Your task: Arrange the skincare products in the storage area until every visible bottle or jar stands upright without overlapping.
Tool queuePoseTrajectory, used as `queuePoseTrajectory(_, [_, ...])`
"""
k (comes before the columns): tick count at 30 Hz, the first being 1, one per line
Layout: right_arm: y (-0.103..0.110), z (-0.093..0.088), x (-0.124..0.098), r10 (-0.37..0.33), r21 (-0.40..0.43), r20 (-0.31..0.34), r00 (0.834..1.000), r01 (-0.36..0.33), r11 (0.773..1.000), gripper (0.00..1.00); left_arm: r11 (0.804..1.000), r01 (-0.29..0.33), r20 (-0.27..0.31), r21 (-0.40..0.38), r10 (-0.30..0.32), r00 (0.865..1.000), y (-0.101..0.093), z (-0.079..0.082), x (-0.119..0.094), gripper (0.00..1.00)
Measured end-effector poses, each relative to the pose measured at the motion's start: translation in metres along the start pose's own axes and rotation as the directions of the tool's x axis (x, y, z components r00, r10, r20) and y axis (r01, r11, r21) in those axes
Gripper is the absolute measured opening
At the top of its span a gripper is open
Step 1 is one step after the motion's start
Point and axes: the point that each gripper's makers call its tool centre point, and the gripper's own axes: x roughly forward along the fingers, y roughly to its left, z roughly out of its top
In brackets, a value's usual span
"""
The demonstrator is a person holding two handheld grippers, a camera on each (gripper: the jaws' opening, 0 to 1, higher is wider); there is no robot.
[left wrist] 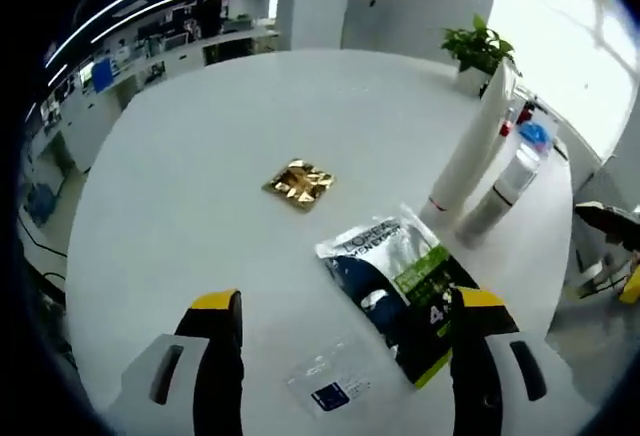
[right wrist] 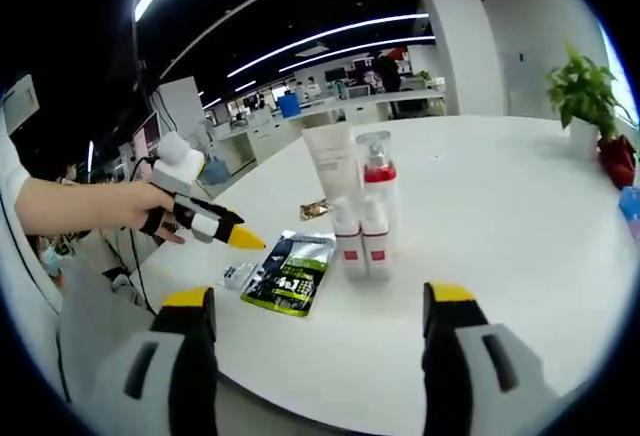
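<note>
Skincare products stood grouped on the white round table: in the right gripper view, at frame centre, a white tube stood on its cap, a clear pump bottle with a red collar stood just beside it, and two small white bottles with red bands stood in front, touching one another. All appeared upright. A dark and green sachet lay flat at lower left of that group, with a small clear packet beside it and a gold foil sachet further back.

The right gripper had its jaws set wide and held nothing; the bottles lay straight ahead, between the jaw lines, long axes vertical. The left gripper, also wide and empty, had the flat sachet just ahead toward its right jaw, long axis running diagonally from upper left to lower right.

Judgement: the right gripper was the nearer for the standing bottles; the left was the nearer for the flat sachets. The two small bottles touched, so separating them looked the likely remaining step.
</note>
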Motion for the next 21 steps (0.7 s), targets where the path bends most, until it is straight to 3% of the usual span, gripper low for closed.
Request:
queuePoseTrajectory(8, [-0.001, 0.0, 0.0, -0.013, -0.015, -0.001, 1.0, 0.013, 1.0, 0.86, 0.991, -0.091, 0.019, -0.094, 0.093, 0.995, 0.013, 0.019, 0.018, 0.76])
queuePoseTrajectory(16, [-0.002, -0.001, 0.001, -0.018, -0.024, -0.008, 1.0, 0.018, 1.0, 0.85, 0.977, -0.127, -0.01, -0.17, 0.127, 0.992, 0.016, 0.03, 0.043, 0.78])
queuePoseTrajectory(21, [-0.002, -0.002, 0.002, -0.018, -0.023, -0.018, 1.0, 0.017, 1.0, 0.85, 0.979, -0.161, -0.015, -0.123, 0.16, 0.987, 0.019, 0.048, 0.06, 0.78])
